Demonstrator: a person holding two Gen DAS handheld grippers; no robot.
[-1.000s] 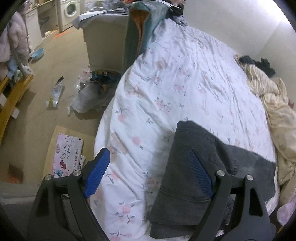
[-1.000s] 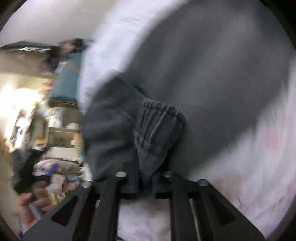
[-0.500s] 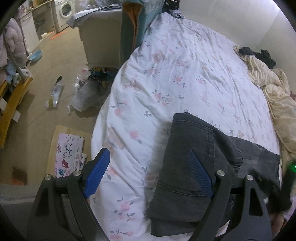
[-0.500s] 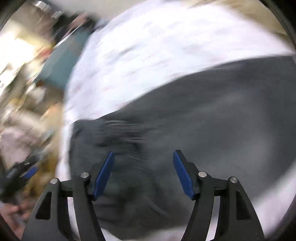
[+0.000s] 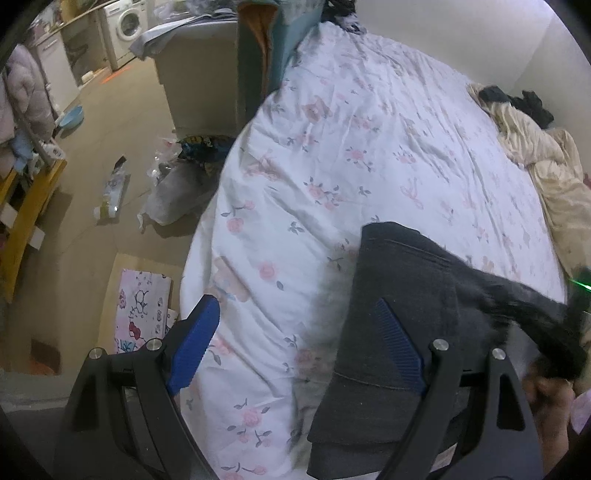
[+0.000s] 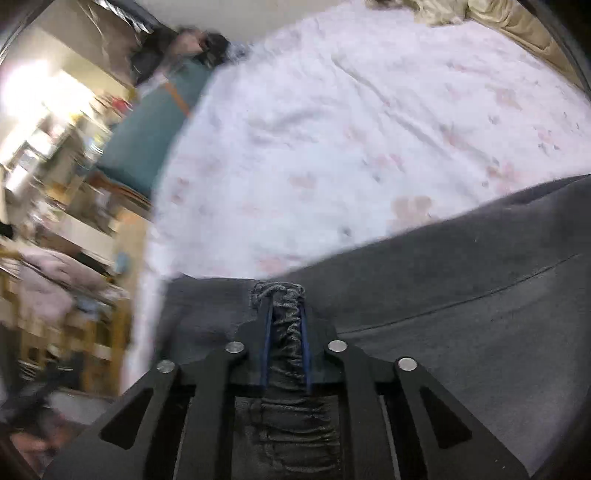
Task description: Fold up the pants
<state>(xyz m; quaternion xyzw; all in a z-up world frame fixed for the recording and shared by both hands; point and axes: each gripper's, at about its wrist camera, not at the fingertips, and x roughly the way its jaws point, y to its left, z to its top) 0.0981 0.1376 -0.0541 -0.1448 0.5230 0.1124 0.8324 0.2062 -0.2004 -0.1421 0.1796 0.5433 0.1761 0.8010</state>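
Right wrist: right hand-held gripper (image 6: pixel 286 317) closing on pants (image 6: pixel 461 295) waistband | left wrist: left hand-held gripper (image 5: pixel 295 339) apart

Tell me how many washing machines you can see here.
1. A white front-loading washing machine stands at the far end of the floor, top left in the left wrist view. The blurred right wrist view could hide others.

The pants (image 5: pixel 399 295) run off the lower edge — the room (image 6: pixel 55 184) (shelves, clutter) is smeared by blur.
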